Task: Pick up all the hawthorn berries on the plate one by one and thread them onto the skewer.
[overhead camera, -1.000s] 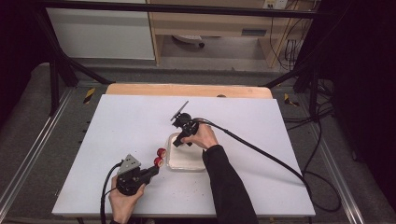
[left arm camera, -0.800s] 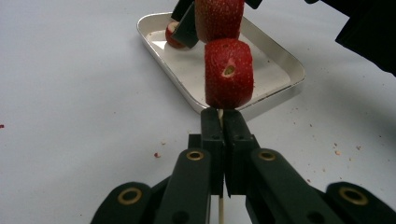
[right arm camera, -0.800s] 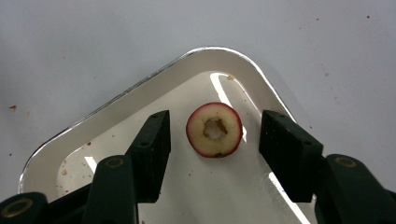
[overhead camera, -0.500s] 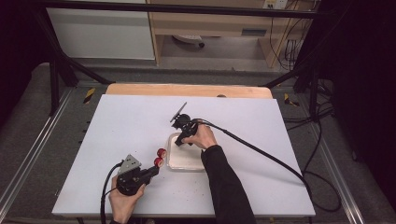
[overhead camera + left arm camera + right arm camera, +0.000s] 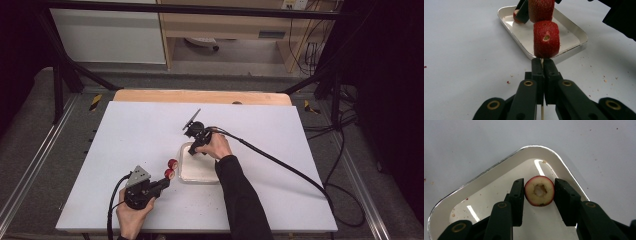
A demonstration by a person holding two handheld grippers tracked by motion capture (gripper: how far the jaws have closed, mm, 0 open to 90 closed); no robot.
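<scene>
My left gripper [image 5: 543, 62] is shut on a thin wooden skewer [image 5: 541, 112] near the table's front left. Two red strawberry pieces [image 5: 546, 40] are threaded on the skewer, seen from above as red dots [image 5: 171, 169] just left of the white tray [image 5: 197, 172]. My right gripper [image 5: 539, 181] points down into a corner of the tray [image 5: 499, 170]. Its jaws have just been closing, and both pads now touch a round strawberry slice [image 5: 539, 191] with a hollow centre. The right gripper [image 5: 194, 149] sits at the tray's far left corner.
The white table [image 5: 275, 150] has small red crumbs scattered near the tray. A wooden board [image 5: 200, 96] lies along the far edge. The right gripper's cable [image 5: 280, 162] trails over the table's right half.
Both hands stay where they were. The right gripper's jaws over the tray corner have drawn closer together.
</scene>
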